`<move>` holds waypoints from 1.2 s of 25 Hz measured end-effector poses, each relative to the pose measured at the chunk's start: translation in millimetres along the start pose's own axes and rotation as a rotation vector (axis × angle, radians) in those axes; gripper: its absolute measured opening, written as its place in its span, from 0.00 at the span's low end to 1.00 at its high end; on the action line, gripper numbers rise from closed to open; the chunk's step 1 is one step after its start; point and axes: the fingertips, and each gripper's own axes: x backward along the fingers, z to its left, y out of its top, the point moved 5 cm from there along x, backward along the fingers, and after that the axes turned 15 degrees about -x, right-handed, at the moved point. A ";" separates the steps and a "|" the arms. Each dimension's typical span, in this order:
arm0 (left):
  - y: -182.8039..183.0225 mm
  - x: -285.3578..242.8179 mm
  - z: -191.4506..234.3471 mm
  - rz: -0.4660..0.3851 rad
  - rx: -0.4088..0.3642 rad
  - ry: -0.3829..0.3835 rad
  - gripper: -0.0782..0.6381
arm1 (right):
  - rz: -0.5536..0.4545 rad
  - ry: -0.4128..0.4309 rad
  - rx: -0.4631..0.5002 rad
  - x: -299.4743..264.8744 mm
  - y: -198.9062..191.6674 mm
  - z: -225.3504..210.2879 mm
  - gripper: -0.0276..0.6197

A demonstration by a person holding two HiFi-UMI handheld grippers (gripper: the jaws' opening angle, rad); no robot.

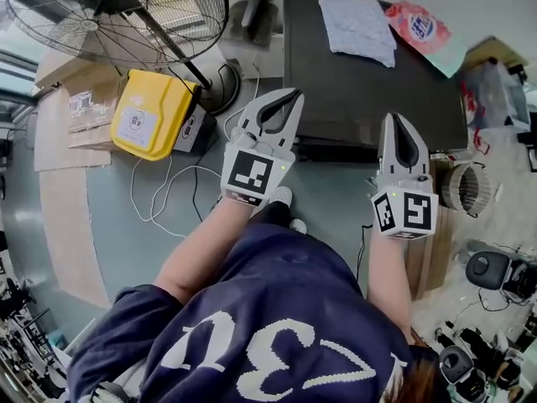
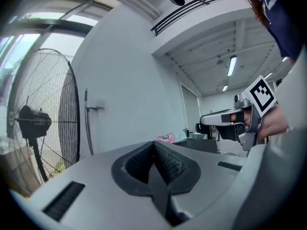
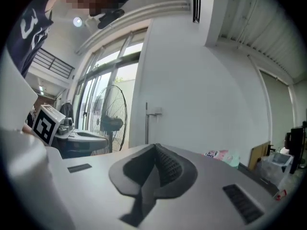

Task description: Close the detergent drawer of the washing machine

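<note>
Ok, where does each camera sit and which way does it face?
Head view: on the person's head, facing steeply down at fan, dark machine top; shows shirt, forearms, left gripper, right gripper.
Left gripper view: on the left gripper, level along its shut jaws toward a white wall; right gripper at right.
Right gripper view: on the right gripper, level along shut jaws, same wall; left gripper at left.
Shared: both gripper views catch the fan and pink packet.

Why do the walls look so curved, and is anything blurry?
Left gripper view: the wide lens bends the fan and ceiling into curves, and the corners go black. Right gripper view: same bending, and the windows glare bright. Head view: sharp, evenly lit, edges bowed.
</note>
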 end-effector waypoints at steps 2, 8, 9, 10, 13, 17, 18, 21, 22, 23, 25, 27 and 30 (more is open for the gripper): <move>15.4 4.9 8.0 -0.025 -0.033 0.033 0.13 | -0.034 0.009 0.002 5.3 16.3 4.3 0.07; 56.8 20.6 22.0 -0.081 -0.062 0.101 0.13 | -0.116 0.046 0.021 24.6 55.0 15.1 0.07; 61.9 22.9 23.0 -0.088 -0.061 0.108 0.13 | -0.124 0.050 0.024 27.3 59.7 16.7 0.06; 66.6 24.9 23.9 -0.093 -0.060 0.115 0.13 | -0.131 0.053 0.028 29.7 63.8 18.2 0.06; 77.0 29.7 25.7 -0.102 -0.059 0.126 0.13 | -0.141 0.059 0.034 35.3 72.9 22.4 0.06; 81.6 34.6 27.9 -0.100 -0.052 0.141 0.13 | -0.147 0.064 0.033 40.1 79.7 27.2 0.06; 81.2 35.2 27.9 -0.097 -0.048 0.143 0.13 | -0.148 0.063 0.034 41.0 80.5 27.4 0.06; 79.0 38.5 26.4 -0.091 -0.040 0.148 0.13 | -0.154 0.054 0.033 45.4 81.3 26.9 0.06; 78.2 39.5 25.7 -0.089 -0.039 0.149 0.13 | -0.155 0.051 0.034 47.0 81.4 26.6 0.06; 77.4 39.9 25.2 -0.087 -0.037 0.149 0.13 | -0.156 0.046 0.035 48.0 81.5 26.0 0.06; 76.0 39.7 24.6 -0.083 -0.032 0.148 0.13 | -0.156 0.036 0.041 48.8 81.2 24.0 0.06; 75.2 39.7 23.8 -0.080 -0.031 0.146 0.13 | -0.153 0.025 0.044 49.6 80.0 22.1 0.06; 75.3 40.4 20.9 -0.078 -0.032 0.141 0.13 | -0.153 0.014 0.045 52.3 78.7 19.7 0.06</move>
